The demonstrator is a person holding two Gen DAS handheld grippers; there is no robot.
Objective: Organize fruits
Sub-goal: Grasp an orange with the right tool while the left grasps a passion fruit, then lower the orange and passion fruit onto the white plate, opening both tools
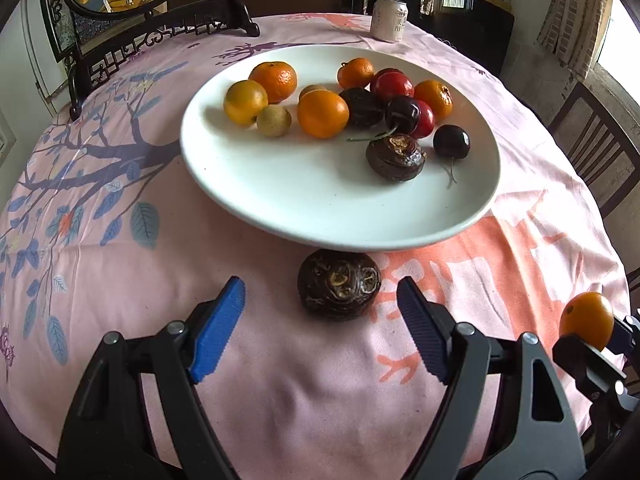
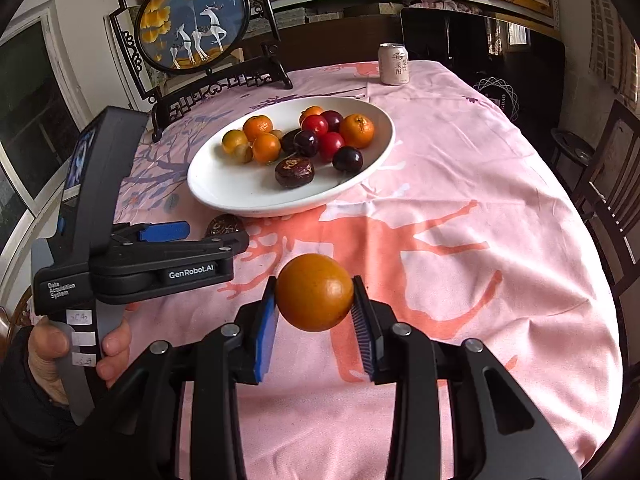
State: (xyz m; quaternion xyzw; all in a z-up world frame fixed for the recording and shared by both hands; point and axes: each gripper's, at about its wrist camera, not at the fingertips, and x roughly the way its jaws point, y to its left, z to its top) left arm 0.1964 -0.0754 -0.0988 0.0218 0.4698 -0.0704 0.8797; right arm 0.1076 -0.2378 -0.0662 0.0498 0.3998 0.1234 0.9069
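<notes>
A white plate point(image 1: 320, 208) point(image 2: 224, 184) holds several fruits: oranges, red and dark cherries, a longan and a dark water chestnut point(image 1: 395, 157). Another dark water chestnut point(image 1: 338, 284) point(image 2: 224, 225) lies on the pink tablecloth just in front of the plate's near rim. My left gripper point(image 1: 322, 300) is open, its blue pads on either side of and just behind this chestnut, not touching it. My right gripper point(image 2: 314, 294) is shut on an orange fruit point(image 2: 315, 291) point(image 1: 586, 320), held above the cloth to the right of the left gripper.
A drink can point(image 1: 389, 19) point(image 2: 394, 64) stands at the table's far edge. A framed round deer picture on a dark stand point(image 2: 196, 24) sits at the back left. Dark wooden chairs point(image 2: 608, 184) flank the right side. The hand holding the left gripper point(image 2: 116, 340) shows low left.
</notes>
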